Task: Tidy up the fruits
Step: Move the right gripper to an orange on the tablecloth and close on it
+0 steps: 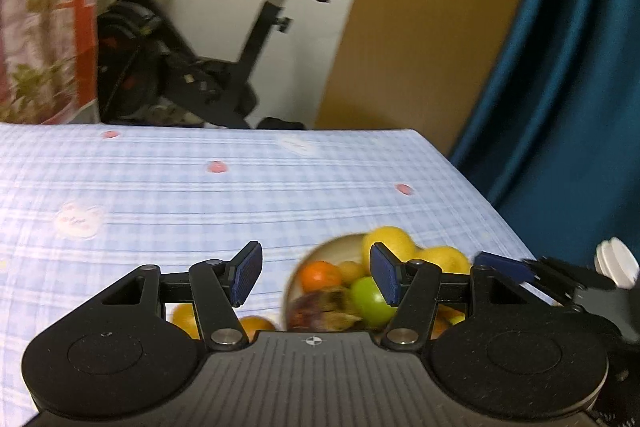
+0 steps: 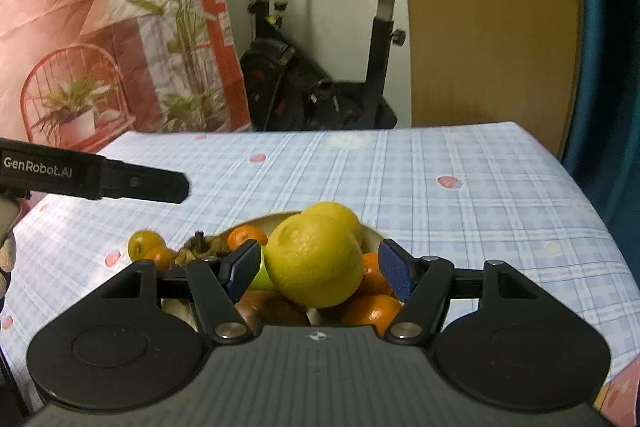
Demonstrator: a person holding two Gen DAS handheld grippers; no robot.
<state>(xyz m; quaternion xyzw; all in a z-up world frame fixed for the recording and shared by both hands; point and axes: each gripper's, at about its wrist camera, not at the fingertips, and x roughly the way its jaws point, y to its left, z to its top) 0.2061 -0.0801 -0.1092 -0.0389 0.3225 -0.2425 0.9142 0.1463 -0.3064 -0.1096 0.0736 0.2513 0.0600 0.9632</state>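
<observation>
A pale bowl [image 1: 316, 251] on the blue checked tablecloth holds two big lemons [image 2: 314, 259], several small oranges [image 1: 320, 275], a green fruit [image 1: 370, 299] and a brownish piece [image 1: 320, 307]. My left gripper [image 1: 316, 277] is open and empty, above the bowl's left side. My right gripper [image 2: 318, 269] is open, its fingers on either side of the nearest lemon without touching it. A yellow fruit [image 2: 144, 245] and a small orange [image 2: 160, 257] lie on the cloth left of the bowl. They also show under the left gripper [image 1: 184, 319].
The table [image 2: 440, 167] ends at the far edge and at the right. An exercise bike [image 2: 320, 87], a wooden panel [image 2: 480, 19] and a blue curtain [image 1: 560, 87] stand behind. The left gripper's body [image 2: 100, 179] shows in the right wrist view.
</observation>
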